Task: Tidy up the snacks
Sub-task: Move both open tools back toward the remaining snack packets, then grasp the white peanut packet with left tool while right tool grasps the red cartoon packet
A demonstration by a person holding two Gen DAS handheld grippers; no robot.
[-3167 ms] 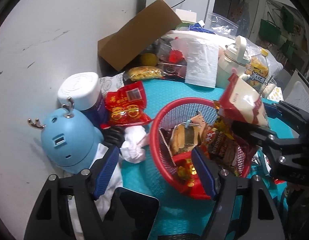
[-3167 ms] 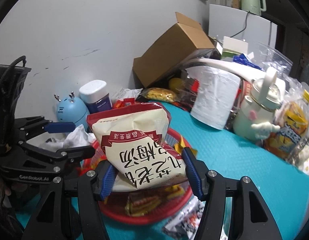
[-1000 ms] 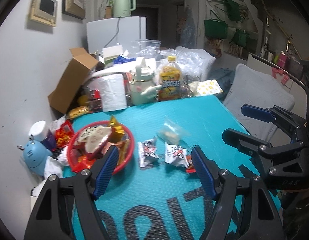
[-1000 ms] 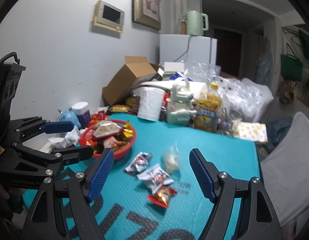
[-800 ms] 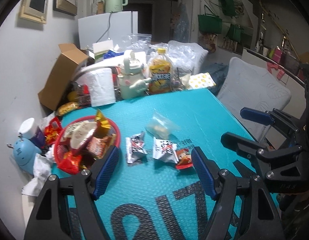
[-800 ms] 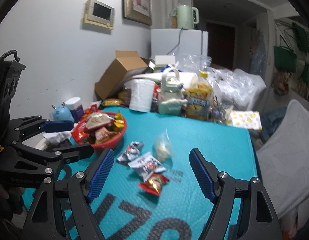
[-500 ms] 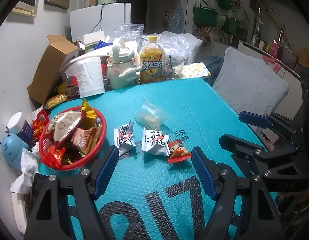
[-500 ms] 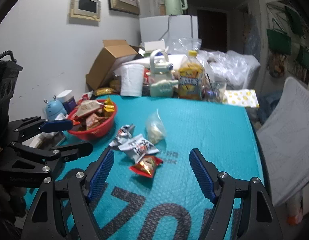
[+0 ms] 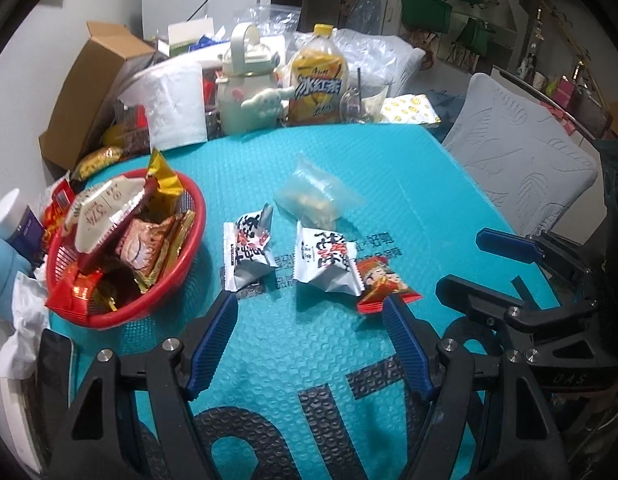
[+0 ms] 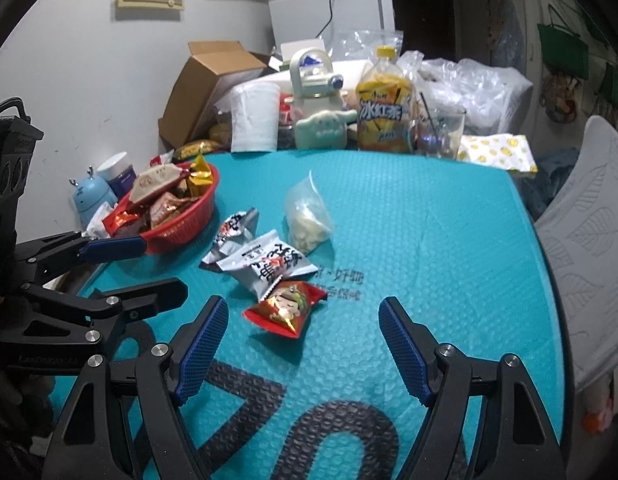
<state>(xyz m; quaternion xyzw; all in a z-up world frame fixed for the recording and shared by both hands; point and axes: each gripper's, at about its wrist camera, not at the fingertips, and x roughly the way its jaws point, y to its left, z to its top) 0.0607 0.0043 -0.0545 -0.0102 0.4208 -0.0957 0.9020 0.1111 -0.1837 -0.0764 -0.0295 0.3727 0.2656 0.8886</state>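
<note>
Both grippers have pulled back from the red basket (image 9: 157, 304) and sunk toward the near part of the teal table (image 9: 409, 184). The big white-and-red pouch that the right gripper (image 10: 303, 346) carried a few seconds ago now lies on top of the basket's heap — that snack is put away, and both grippers are free for the next one. The left gripper (image 9: 309, 338) has its jaws spread with nothing between them; so has the right gripper.

Four snacks remain loose on the table, right of the basket: two silver-white packets, one (image 9: 247, 254) nearer the basket and the other (image 9: 327, 262) beside it, one small red packet (image 10: 285, 308) nearest the grippers, and one clear bag of pale pieces (image 9: 315, 196) farther off. The red packet looks the likeliest next pick, judging by where the right gripper points.

There is one basket; its contents overlap too much for a sure count — roughly half a dozen wrappers.
</note>
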